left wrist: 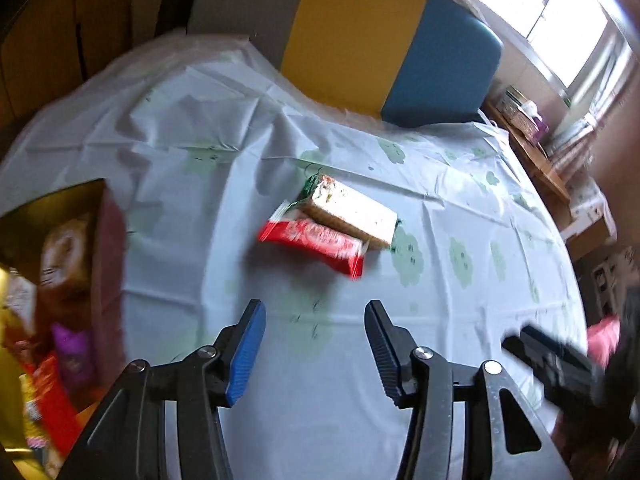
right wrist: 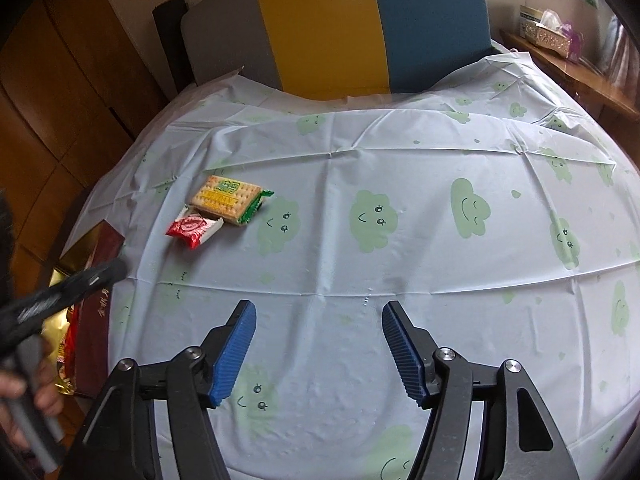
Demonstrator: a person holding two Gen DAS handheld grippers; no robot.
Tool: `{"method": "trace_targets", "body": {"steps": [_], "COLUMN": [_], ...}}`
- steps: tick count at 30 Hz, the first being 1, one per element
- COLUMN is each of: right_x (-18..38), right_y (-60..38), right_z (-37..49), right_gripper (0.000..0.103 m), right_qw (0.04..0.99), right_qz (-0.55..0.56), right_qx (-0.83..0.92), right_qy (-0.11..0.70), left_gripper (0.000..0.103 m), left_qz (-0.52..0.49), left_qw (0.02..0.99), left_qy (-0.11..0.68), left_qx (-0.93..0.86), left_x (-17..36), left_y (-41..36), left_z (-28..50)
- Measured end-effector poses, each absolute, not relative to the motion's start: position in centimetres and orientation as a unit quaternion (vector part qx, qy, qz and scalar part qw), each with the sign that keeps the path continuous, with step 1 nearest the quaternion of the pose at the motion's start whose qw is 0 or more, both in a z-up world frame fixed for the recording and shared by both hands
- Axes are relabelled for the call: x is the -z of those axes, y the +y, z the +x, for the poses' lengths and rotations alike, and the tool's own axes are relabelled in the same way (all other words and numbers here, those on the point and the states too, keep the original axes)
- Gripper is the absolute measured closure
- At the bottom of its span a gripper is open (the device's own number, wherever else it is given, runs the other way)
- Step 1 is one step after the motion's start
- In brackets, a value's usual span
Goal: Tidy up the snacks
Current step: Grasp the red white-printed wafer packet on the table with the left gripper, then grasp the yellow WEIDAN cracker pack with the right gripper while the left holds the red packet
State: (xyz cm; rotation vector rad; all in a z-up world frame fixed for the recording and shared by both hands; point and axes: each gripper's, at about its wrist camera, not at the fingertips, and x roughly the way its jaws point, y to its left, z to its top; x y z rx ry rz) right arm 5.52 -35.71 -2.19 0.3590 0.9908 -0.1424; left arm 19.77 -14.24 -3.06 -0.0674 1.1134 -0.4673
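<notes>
A red snack packet (left wrist: pixel 316 246) (right wrist: pixel 192 230) and a green-wrapped cracker pack (left wrist: pixel 352 212) (right wrist: pixel 230 198) lie side by side, touching, on the pale blue tablecloth (right wrist: pixel 400 160). A dark red box (left wrist: pixel 108 264) (right wrist: pixel 96 280) with a gold lining holds several snack packets at the table's left edge. My left gripper (left wrist: pixel 316 312) is open and empty, just short of the two packets; it also shows blurred in the right wrist view (right wrist: pixel 64 288) beside the box. My right gripper (right wrist: pixel 318 312) is open and empty over bare cloth; it shows blurred in the left wrist view (left wrist: pixel 556 360).
A chair back (right wrist: pixel 360 20) in grey, yellow and blue stands against the table's far edge. A wooden side shelf (right wrist: pixel 580 76) with a tissue box (right wrist: pixel 548 32) runs along the right. Wooden cabinets (right wrist: pixel 60 100) stand to the left.
</notes>
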Motion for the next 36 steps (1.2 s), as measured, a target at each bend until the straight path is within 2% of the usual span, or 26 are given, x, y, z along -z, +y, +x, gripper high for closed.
{"method": "trace_targets", "body": {"steps": [9,27,33,34,35,36], "right_x": [1.9,1.6,1.6,1.5,1.5,1.4], "right_y": [-35.9,-35.7,-35.6,-35.6,-35.6,-35.6], "right_z": [5.6,5.5,5.5,5.5,5.5,5.4], "right_gripper": [0.033,0.03,0.03,0.03,0.03,0.03], "right_qw": [0.86,0.858,0.859,0.86,0.86,0.861], "right_qz": [0.188,0.2,0.196,0.195,0.195,0.194], "right_qx": [0.06,0.055,0.055,0.055,0.055,0.054], "right_qy": [0.47,0.469,0.47,0.469,0.468,0.467], "left_gripper": [0.051,0.05,0.048,0.05,0.06,0.065], "left_qz": [-0.082,-0.046,0.011,0.029,0.048,0.058], "left_qw": [0.794,0.8,0.809,0.812,0.817,0.82], "left_qy": [0.577,0.577,0.569,0.564,0.556,0.549], "left_qx": [0.174,0.158,0.145,0.145,0.144,0.148], "left_x": [7.0,8.0,8.4,8.4,8.4,8.4], "left_y": [-17.2,-20.8,-22.8,-23.0,-23.1,-23.1], "left_z": [26.4,29.0,29.4,29.2,28.8,28.4]}}
